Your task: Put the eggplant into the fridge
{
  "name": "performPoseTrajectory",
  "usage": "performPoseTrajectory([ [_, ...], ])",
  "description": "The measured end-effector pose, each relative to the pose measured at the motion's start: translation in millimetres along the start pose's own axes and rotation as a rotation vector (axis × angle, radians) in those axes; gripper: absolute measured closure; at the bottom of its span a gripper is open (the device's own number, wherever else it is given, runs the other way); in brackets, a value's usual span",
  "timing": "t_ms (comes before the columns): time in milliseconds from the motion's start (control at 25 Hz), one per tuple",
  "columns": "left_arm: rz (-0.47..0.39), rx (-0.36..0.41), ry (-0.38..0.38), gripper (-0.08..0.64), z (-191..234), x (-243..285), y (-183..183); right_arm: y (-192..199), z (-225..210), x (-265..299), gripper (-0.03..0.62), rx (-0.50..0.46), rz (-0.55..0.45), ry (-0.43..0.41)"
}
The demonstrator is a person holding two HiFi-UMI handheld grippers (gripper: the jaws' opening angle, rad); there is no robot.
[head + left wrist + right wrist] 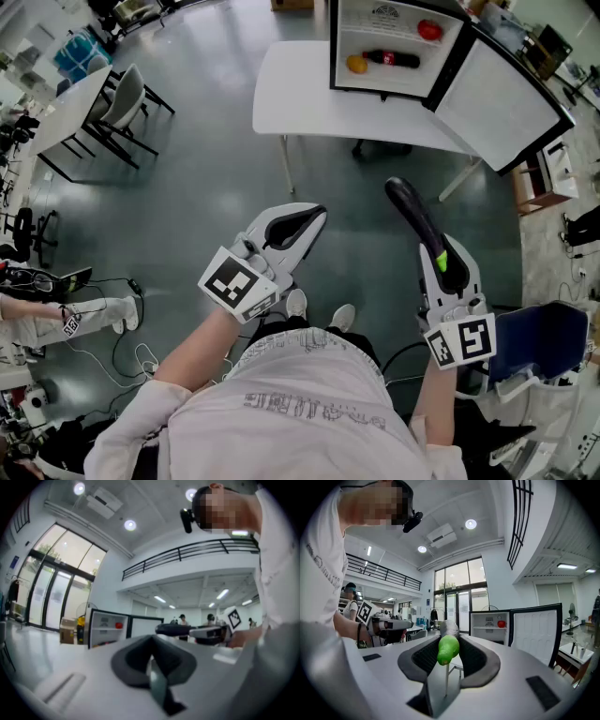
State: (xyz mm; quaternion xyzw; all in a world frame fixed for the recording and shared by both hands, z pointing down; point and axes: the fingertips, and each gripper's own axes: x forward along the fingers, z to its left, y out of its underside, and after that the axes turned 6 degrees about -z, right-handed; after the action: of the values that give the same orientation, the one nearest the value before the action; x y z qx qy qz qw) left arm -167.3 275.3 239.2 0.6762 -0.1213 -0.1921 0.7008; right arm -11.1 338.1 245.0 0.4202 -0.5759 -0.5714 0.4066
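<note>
A grey floor (206,169) fills most of the head view. On it stands a white table (291,94) at the top, and a second table (70,103) with a chair (127,94) at the left. The fridge (333,47) sits on the white table with its door (502,103) swung wide to the right. Its shelves hold a red round thing (429,29), a dark bottle (391,59) lying flat and an orange fruit (356,64). Open floor and the table's near edge lie between the fridge and the person's two grippers. A blue seat (548,342) stands just beside the person's right arm.

Both arms reach forward at waist height and both tools point level. The right gripper (441,248) is aimed toward the fridge. Its fingers (476,656) are clenched on the eggplant (412,211) at the green stem end. The dark body sticks out ahead of the fingers, over the floor and well apart from the fridge. The left gripper (314,217) is held alongside, near the right one but apart from it. Its fingers (136,658) are pressed together and empty.
</note>
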Motion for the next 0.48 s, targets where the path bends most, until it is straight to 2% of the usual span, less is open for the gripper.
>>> performPoseTrajectory([
  [480, 0.012, -0.001, 0.005, 0.551, -7.2, 6.3, 5.7, -2.2, -8.7, -3.9, 0.476, 0.015, -0.034, 0.024],
])
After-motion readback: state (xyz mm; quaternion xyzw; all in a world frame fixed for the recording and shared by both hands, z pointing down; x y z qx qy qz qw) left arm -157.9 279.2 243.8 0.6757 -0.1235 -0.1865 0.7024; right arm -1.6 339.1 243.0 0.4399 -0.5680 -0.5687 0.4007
